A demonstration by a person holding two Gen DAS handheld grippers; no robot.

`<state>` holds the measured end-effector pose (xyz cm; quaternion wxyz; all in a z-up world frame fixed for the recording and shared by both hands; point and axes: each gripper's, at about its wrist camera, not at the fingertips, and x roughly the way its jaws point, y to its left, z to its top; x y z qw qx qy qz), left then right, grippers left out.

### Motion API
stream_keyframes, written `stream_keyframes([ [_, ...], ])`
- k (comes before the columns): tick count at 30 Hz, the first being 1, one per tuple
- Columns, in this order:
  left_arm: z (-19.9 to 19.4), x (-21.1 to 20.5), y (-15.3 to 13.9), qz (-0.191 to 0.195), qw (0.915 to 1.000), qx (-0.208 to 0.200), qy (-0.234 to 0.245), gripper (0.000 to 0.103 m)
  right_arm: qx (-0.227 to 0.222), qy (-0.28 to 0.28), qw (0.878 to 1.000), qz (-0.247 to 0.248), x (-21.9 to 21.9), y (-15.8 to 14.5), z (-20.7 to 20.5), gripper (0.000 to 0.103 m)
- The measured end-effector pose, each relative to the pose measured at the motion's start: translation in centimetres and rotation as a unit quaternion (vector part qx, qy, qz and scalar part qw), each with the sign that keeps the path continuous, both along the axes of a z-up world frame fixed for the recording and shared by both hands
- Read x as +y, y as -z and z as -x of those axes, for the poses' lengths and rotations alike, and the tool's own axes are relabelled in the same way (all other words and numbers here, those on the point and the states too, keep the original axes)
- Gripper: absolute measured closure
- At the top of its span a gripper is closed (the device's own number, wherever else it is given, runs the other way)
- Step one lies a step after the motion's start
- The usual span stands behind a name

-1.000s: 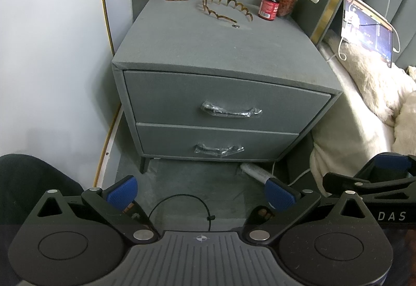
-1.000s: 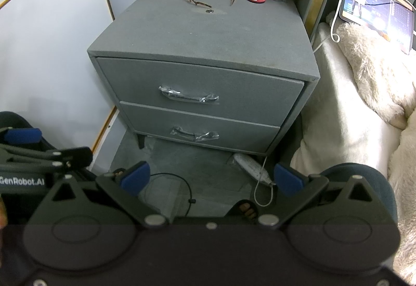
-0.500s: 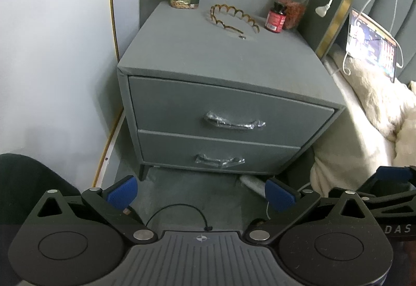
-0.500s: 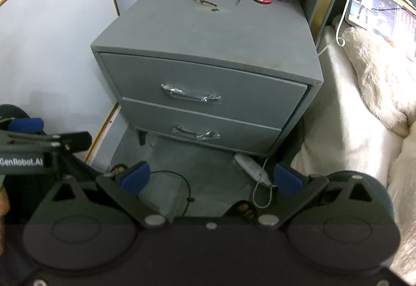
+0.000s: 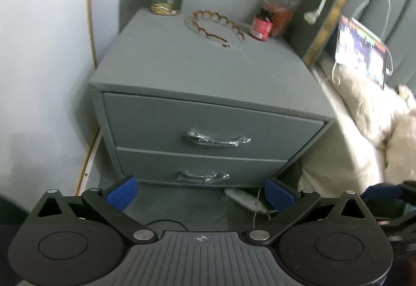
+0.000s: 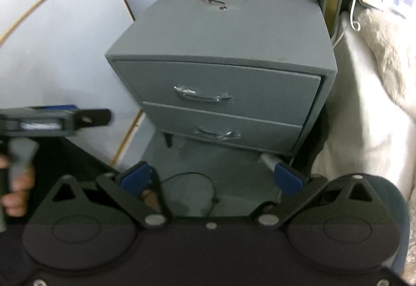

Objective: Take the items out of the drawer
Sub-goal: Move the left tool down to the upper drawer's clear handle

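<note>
Only right wrist view: hand (image 6: 17, 188) gripping left gripper (image 6: 85, 116).

Bedroom: nightstand (image 5: 208, 72) beside bed (image 6: 364, 116) (fluffy blanket).

A grey fabric-covered nightstand (image 5: 205, 70) stands against the wall, both drawers fully shut. The upper drawer (image 5: 208, 127) carries a curved metal handle (image 5: 218, 140) still in crinkled plastic wrap; the lower drawer (image 5: 200, 169), directly at 6 o'clock beneath it, bears a matching wrapped handle (image 5: 202, 176). Any contents are hidden.
</note>
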<state>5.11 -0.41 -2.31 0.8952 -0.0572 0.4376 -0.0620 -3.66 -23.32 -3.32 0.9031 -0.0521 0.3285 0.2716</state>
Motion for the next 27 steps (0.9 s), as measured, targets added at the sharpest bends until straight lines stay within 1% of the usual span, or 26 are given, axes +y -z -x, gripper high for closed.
stream_keyframes([
  [3,-2.2,-1.9,1.5,-0.016,0.9995,-0.007,0.027,0.0,-0.024,0.004,1.0,-0.008,-1.7,-0.2,0.1,0.011],
  [4,-2.5,-2.4,1.8,-0.022,0.9988,-0.016,0.041,0.0,-0.028,0.002,1.0,-0.009,-2.1,-0.1,0.2,0.013],
  [5,-3.3,-3.7,2.6,-0.036,0.9948,-0.033,0.089,0.001,-0.029,-0.001,0.999,-0.015,-2.4,0.1,0.2,0.013],
  [6,-4.2,-5.0,3.3,-0.05,0.988,-0.051,0.137,0.005,-0.029,-0.006,0.999,-0.022,-2.8,0.3,0.2,0.013],
  [7,-4.7,-6.0,4.1,-0.077,0.9805,-0.055,0.172,0.008,-0.027,-0.008,0.999,-0.042,-3.5,1.0,0.2,0.013],
  [8,-5.2,-7.0,5.0,-0.104,0.9711,-0.059,0.206,0.01,-0.031,-0.007,0.998,-0.055,-4.0,1.4,0.4,0.014],
  [9,-5.8,-8.0,5.8,-0.131,0.9598,-0.063,0.241,0.017,-0.038,-0.005,0.997,-0.063,-4.3,1.5,0.6,0.017],
  [10,-6.3,-8.6,6.5,-0.145,0.9534,-0.058,0.258,0.027,-0.046,-0.006,0.996,-0.071,-4.5,1.4,0.8,0.017],
  [12,-7.4,-9.9,8.0,-0.172,0.9391,-0.048,0.294,0.031,-0.049,-0.007,0.994,-0.094,-4.9,1.3,0.8,0.016],
  [13,-7.8,-10.2,8.5,-0.178,0.9357,-0.046,0.301,0.034,-0.047,-0.005,0.994,-0.103,-5.1,1.3,0.7,0.016],
  [15,-8.9,-11.1,9.6,-0.195,0.9278,-0.042,0.316,0.035,-0.042,-0.001,0.992,-0.118,-5.4,1.2,0.4,0.016],
  [16,-9.6,-11.4,10.2,-0.205,0.9242,-0.038,0.32,0.039,-0.042,0.001,0.991,-0.127,-5.7,1.2,0.3,0.016],
  [17,-10.2,-11.8,10.7,-0.215,0.9204,-0.033,0.325,0.042,-0.042,0.002,0.99,-0.132,-5.7,1.2,0.3,0.016],
  [18,-10.5,-11.9,11.1,-0.219,0.9185,-0.03,0.328,0.046,-0.042,0.001,0.99,-0.134,-5.7,1.2,0.2,0.016],
  [19,-10.8,-11.9,11.4,-0.223,0.9166,-0.027,0.331,0.046,-0.041,0.0,0.99,-0.135,-5.7,1.2,0.2,0.016],
  [20,-11.2,-12.0,11.9,-0.231,0.9126,-0.022,0.337,0.047,-0.042,-0.001,0.99,-0.136,-5.7,1.2,0.2,0.016],
  [22,-11.8,-12.2,12.9,-0.247,0.9042,-0.013,0.348,0.055,-0.04,-0.004,0.99,-0.136,-5.5,1.2,0.1,0.016],
  [26,-12.5,-12.7,14.6,-0.282,0.8859,-0.009,0.368,0.059,-0.036,-0.01,0.99,-0.139,-5.5,1.3,-0.3,0.015],
  [27,-12.6,-12.8,14.9,-0.284,0.8835,-0.006,0.372,0.059,-0.035,-0.011,0.99,-0.139,-5.5,1.3,-0.3,0.015],
])
